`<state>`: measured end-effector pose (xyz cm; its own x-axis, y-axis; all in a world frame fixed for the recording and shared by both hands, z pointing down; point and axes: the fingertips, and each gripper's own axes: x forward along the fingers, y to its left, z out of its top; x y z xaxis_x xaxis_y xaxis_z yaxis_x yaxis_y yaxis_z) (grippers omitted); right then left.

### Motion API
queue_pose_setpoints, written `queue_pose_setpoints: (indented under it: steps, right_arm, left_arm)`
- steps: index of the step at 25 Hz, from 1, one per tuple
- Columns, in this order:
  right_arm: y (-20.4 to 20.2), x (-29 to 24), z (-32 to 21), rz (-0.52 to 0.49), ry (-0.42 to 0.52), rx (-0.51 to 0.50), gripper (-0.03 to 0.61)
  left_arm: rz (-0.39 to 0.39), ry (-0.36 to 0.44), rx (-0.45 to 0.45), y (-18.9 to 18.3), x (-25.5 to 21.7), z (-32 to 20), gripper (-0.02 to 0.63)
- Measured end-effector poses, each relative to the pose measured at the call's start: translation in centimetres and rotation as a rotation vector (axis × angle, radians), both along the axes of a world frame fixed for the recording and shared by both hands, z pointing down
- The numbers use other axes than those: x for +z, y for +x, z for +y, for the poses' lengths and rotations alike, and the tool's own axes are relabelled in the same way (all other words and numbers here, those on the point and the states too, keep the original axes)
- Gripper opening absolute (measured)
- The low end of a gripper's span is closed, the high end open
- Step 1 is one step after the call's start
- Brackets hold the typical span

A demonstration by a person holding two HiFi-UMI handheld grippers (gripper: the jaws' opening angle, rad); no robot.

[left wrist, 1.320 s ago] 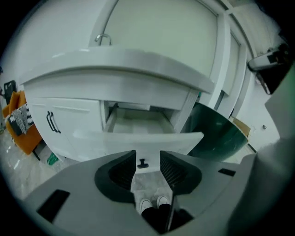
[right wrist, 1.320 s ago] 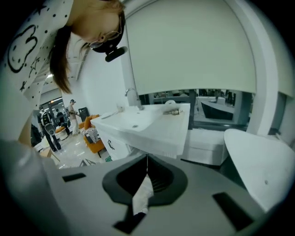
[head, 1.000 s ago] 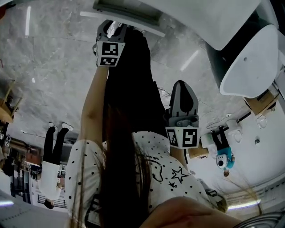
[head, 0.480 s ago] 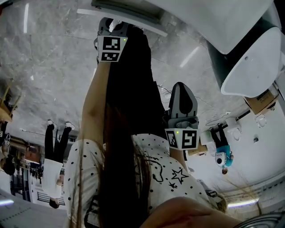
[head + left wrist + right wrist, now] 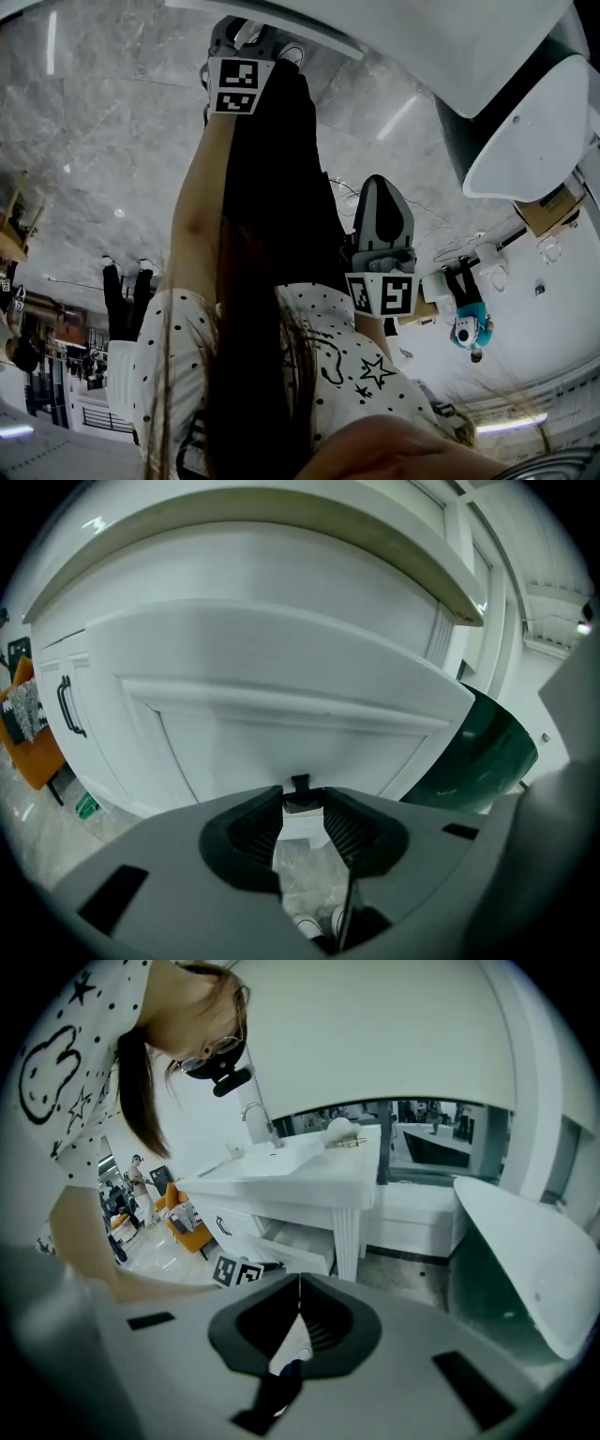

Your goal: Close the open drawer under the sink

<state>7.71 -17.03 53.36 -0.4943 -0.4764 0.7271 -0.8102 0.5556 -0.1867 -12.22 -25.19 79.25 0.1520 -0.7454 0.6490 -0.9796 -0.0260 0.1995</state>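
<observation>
The white drawer front (image 5: 281, 667) fills the left gripper view, under the sink's counter edge (image 5: 281, 532). My left gripper (image 5: 302, 810) is open, its tips right at the lower part of that front, where a small black tab (image 5: 300, 782) shows between them. In the head view the left gripper (image 5: 253, 33) reaches the drawer (image 5: 319, 36) at the top edge. The right gripper view shows the sink unit (image 5: 300, 1171) with its drawer (image 5: 298, 1241) pulled out. My right gripper (image 5: 382, 187) hangs shut and empty beside the person's legs; its jaws (image 5: 298, 1283) meet.
A white oval basin on a dark green base (image 5: 525, 131) stands to the right, close to the drawer's corner (image 5: 492, 752). Left of the drawer is a cabinet door with a black handle (image 5: 67, 705) and an orange chair (image 5: 37, 752). The marble floor (image 5: 103, 141) is glossy.
My left gripper has moved up the head view toward the sink unit, and the drawer has gone with it toward the frame's top edge. The right gripper has stayed put.
</observation>
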Motion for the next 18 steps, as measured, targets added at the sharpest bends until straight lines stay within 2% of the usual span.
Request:
queue_pose_setpoints:
  steps: [10, 18]
  right_arm:
    - [0.8, -0.2, -0.5, 0.018, -0.001, 0.042, 0.014]
    - [1.1, 0.0, -0.8, 0.027, 0.001, 0.059, 0.014]
  left_arm:
    - [-0.005, 0.05, -0.006, -0.9, -0.6, -6.7, 0.138]
    - [-0.003, 0.048, -0.005, -1.2, -0.4, -7.6, 0.138]
